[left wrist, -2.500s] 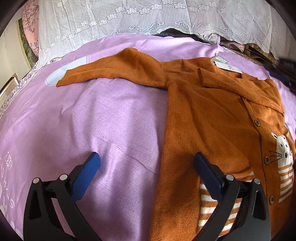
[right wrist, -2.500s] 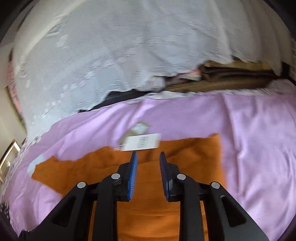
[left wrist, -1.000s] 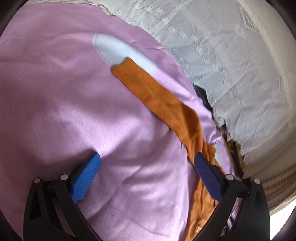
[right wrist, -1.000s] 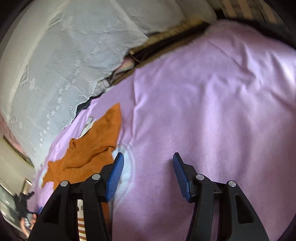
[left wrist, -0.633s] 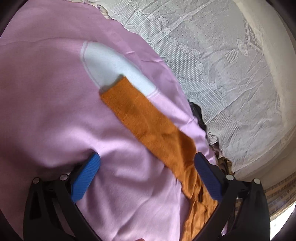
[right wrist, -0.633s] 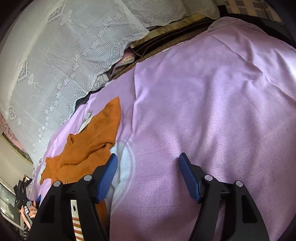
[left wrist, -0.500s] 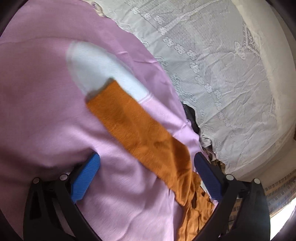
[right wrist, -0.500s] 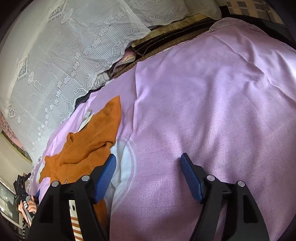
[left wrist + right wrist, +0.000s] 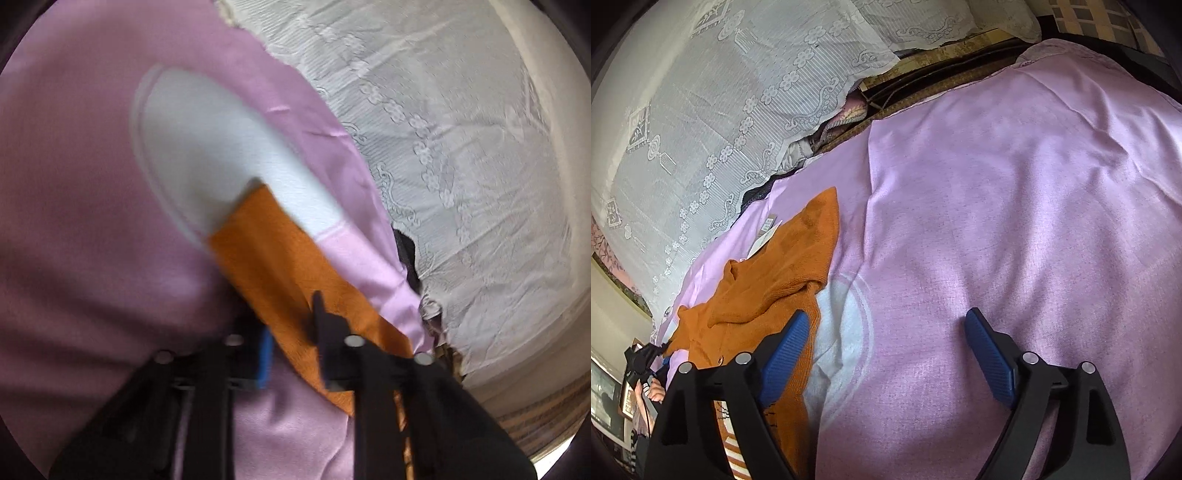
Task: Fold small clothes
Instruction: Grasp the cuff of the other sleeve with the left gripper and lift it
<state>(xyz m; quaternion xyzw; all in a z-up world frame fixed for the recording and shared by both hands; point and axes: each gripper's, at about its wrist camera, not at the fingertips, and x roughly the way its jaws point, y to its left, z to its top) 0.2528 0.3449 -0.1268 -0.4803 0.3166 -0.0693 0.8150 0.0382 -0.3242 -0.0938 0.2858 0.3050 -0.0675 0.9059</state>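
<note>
A lilac sheet [image 9: 1015,206] covers the bed, and a white lace cloth [image 9: 713,110] hangs over the clutter behind it. On that sheet lies the orange cardigan [image 9: 783,273], spread toward nine o'clock in the right wrist view, with paper tags [image 9: 764,236] at its neck and a striped panel showing at the lower edge.

Only the left wrist view shows the cardigan's sleeve [image 9: 280,266] close up: it runs from the centre of the picture down toward five o'clock, its cuff end lying over a pale oval print [image 9: 207,147] on the sheet. The left claw [image 9: 291,350] has its fingers drawn narrow on either side of the sleeve, with the orange knit between them, so it is closed on the sleeve; this picture is blurred.

The right wrist view gives what the other cannot: the body of the garment, a second pale print [image 9: 842,332] beside its edge, and the right claw [image 9: 886,354] spread wide with nothing between its blue pads [image 9: 990,358]. Its left finger lies over the cardigan's edge in the picture at eight o'clock, while its right finger hangs over bare lilac sheet at four o'clock. Whether either touches the fabric cannot be told.

At the far nine o'clock edge, a hand [image 9: 655,395] with a dark device appears small.
</note>
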